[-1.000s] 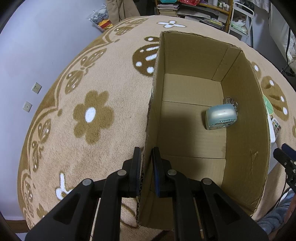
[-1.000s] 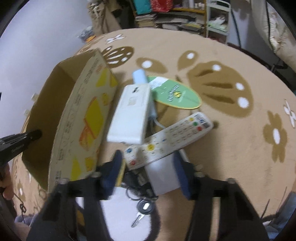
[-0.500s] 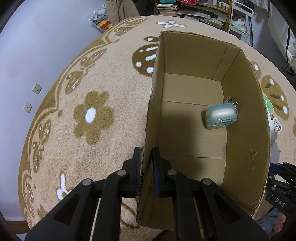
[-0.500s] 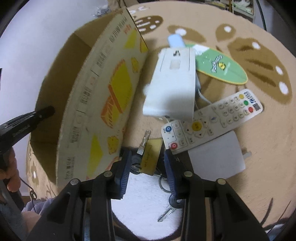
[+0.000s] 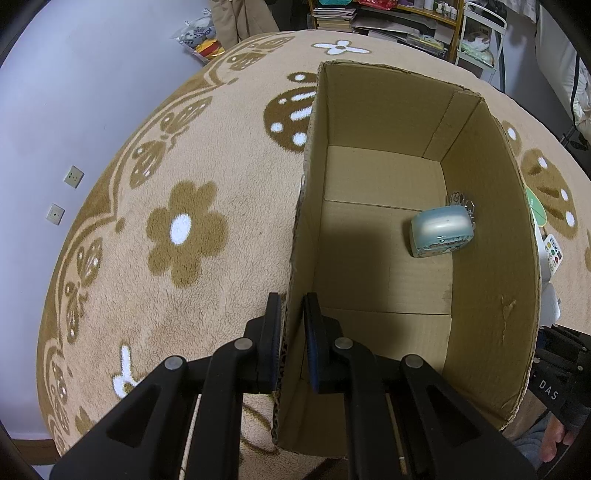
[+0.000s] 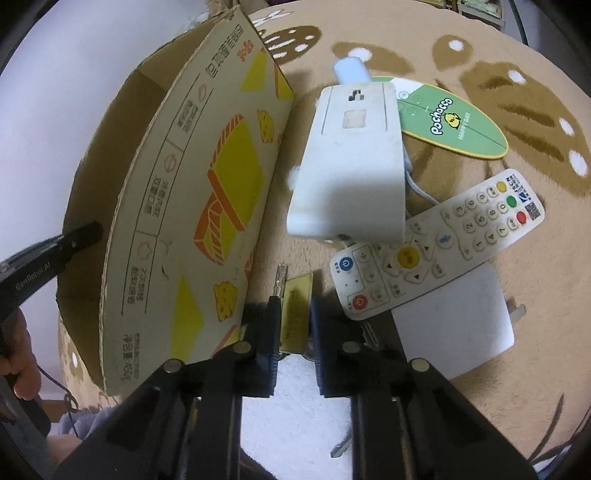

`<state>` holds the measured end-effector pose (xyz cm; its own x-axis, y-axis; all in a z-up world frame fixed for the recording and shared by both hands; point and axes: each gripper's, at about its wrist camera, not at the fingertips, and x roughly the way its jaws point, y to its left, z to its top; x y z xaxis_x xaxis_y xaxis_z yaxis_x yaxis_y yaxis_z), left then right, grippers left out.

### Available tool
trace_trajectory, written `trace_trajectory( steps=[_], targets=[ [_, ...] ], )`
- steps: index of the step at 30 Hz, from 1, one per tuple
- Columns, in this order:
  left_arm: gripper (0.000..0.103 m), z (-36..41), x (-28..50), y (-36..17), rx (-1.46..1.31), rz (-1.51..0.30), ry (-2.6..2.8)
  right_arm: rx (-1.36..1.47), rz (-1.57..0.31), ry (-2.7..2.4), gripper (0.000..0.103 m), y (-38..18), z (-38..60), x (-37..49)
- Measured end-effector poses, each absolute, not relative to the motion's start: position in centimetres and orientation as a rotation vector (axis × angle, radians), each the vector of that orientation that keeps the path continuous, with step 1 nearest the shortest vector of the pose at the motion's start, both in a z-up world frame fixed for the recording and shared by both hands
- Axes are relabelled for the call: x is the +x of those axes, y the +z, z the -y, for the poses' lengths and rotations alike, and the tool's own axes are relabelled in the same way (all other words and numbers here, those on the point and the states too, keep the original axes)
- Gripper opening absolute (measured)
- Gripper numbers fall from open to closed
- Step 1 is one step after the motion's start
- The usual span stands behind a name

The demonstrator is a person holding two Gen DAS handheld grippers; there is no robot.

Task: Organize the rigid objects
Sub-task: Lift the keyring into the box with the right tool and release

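Note:
My left gripper (image 5: pixel 291 317) is shut on the left wall of an open cardboard box (image 5: pixel 306 206) that stands on the rug. Inside the box lies a pale blue tin (image 5: pixel 441 230) with a keyring (image 5: pixel 461 199) behind it. My right gripper (image 6: pixel 293 314) is shut on a yellow key tag (image 6: pixel 297 306) with a key (image 6: pixel 279 280) attached, right beside the box's printed outer wall (image 6: pixel 207 206). A white remote (image 6: pixel 439 247), a white boxy device (image 6: pixel 354 162), a flat white adapter (image 6: pixel 458 321) and a green oval card (image 6: pixel 454 118) lie on the rug to the right.
The beige rug with brown flower patterns (image 5: pixel 184 229) covers the floor. A purple wall with two sockets (image 5: pixel 74 177) is at the left. Shelves with books (image 5: pixel 388 18) stand at the far side. More keys (image 6: pixel 343 446) lie under my right gripper.
My right gripper moved down and left to the key tag and closed on it. My left gripper kept its hold on the box wall and has not moved.

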<state>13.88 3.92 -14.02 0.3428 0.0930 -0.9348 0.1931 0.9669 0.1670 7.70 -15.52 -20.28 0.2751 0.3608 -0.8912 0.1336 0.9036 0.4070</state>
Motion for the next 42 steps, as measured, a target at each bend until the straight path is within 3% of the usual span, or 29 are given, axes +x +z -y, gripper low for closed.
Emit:
trace_trajectory(
  steps=[11,12,13,15,42],
  targets=[
    [0.012,-4.0,13.8,-14.0,0.262,-1.225,-0.066,0.406,-1.324,0.162,0.017,-20.8,13.8,8.2],
    [0.012,-4.0,13.8,-14.0,0.262,-1.225,-0.066,0.394,-1.324,0.152,0.016,-21.0,13.8,8.4],
    [0.012,-4.0,13.8,-14.1,0.261,-1.226,-0.066,0.373,-1.322,0.142,0.006,-21.0,13.6,8.4],
    [0.012,-4.0,13.8,-14.1,0.262,-1.225,-0.065,0.352,-1.313,0.141,0.005,-20.6,12.9,8.4],
    [0.011,-4.0,13.9,-13.9,0.263,-1.223,-0.062,0.283,-0.848,0.080,0.005,-7.1,17.1,9.2]
  ],
)
